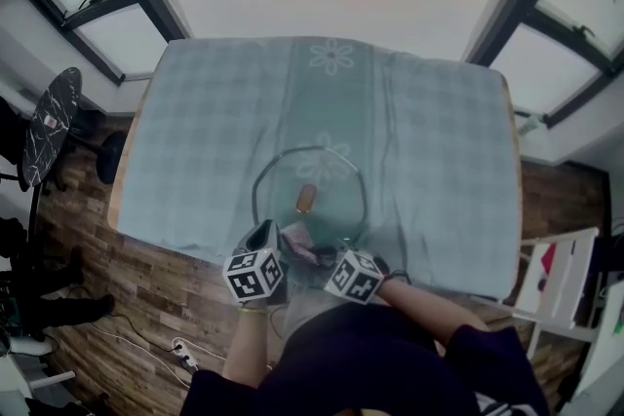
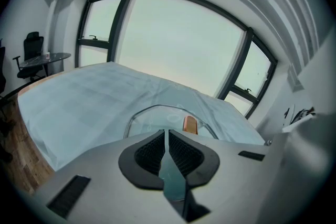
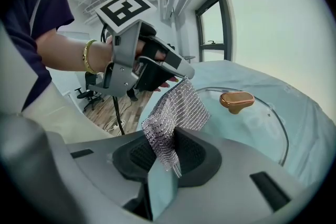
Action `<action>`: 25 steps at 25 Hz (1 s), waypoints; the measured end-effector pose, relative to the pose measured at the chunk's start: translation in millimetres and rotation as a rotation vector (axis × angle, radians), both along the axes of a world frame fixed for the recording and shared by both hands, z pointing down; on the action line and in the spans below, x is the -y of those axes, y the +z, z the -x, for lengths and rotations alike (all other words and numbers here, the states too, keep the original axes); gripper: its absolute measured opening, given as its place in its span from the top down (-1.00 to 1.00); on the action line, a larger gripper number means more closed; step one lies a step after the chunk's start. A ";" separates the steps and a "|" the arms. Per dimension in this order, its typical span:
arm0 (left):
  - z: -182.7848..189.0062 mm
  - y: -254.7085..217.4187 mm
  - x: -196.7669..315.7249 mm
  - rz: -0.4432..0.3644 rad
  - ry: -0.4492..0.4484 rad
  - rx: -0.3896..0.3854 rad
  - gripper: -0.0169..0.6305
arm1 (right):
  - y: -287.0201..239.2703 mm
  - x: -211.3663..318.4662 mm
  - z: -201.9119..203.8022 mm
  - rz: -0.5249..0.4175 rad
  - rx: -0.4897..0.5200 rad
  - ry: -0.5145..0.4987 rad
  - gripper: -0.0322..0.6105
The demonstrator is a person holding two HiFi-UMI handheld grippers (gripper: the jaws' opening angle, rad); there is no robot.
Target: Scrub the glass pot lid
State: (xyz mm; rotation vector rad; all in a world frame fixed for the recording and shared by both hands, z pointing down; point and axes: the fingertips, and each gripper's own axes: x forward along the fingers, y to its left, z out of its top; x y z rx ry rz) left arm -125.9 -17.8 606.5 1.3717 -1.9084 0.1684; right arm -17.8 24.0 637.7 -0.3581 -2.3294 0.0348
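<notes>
1. The glass pot lid (image 1: 327,172) lies flat on the checked cloth (image 1: 439,141) that covers the table, close to the person's side, with its copper-coloured knob (image 1: 306,198) at the middle
2. The right gripper (image 3: 169,150) has its jaws clamped on the lower end of a metal mesh scrubber (image 3: 177,108), which stands up from them near the lid's rim
3. The left gripper (image 2: 166,136) has its jaws pressed together, with nothing seen between them in its own view; in the right gripper view its tip meets the scrubber's top corner
4. Both grippers sit close together at the table's near edge
</notes>
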 end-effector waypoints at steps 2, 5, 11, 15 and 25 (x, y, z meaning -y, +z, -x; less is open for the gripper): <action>3.8 0.7 5.6 -0.004 0.027 -0.016 0.93 | -6.0 2.4 1.7 0.029 0.013 0.033 0.64; 3.5 2.7 15.4 -0.006 0.080 -0.049 0.90 | -17.0 9.8 2.8 0.094 0.025 0.120 0.64; -8.5 4.3 35.9 -0.011 0.216 -0.097 0.57 | -29.2 33.5 -2.9 0.147 0.036 0.290 0.64; -20.5 9.7 50.9 -0.004 0.300 -0.120 0.33 | -33.2 51.6 -17.2 0.153 0.034 0.395 0.64; -41.1 30.0 89.4 0.032 0.410 -0.079 0.10 | -37.6 96.7 -61.3 0.148 0.039 0.691 0.64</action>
